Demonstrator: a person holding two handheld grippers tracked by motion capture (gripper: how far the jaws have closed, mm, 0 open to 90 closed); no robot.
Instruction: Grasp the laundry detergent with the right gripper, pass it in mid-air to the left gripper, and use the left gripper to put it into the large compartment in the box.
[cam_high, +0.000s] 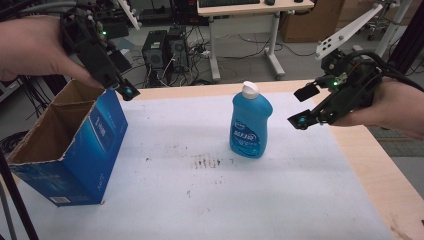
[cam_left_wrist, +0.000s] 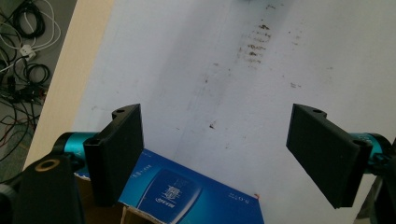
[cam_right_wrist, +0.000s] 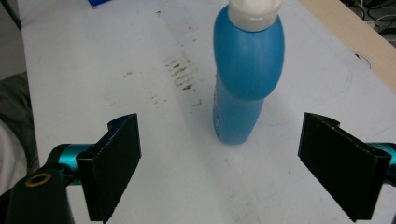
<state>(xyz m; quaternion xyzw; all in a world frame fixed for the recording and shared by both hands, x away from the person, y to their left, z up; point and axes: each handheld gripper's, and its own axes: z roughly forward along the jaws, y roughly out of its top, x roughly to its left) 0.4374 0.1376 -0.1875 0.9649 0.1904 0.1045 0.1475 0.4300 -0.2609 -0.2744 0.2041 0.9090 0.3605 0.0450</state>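
**Blue bottle upright on tabletop, both tongs apart and empty**

Blue plastic bottle (cam_high: 251, 123) standing upright near the middle of the white-covered tabletop (cam_high: 280, 200). White cap on top, bulged upper body, narrower lower body, label with white lettering on the front. Seen from behind in the right gripper view (cam_right_wrist: 246, 74): plain blue back, cap at the frame's top edge. Dark speckled stains (cam_high: 207, 161) on the white cover just left of the bottle base.

Open-topped cardboard box (cam_high: 70, 145), blue printed outside and brown inside, at the left part of the tabletop, well apart from the bottle.

Left tongs (cam_high: 125, 91) held above the box's far corner, spread wide, gripping nothing; blue box panel (cam_left_wrist: 187, 196) below them in the left gripper view. Right tongs (cam_high: 306, 107) held in the air right of the bottle, spread wide, not touching it.
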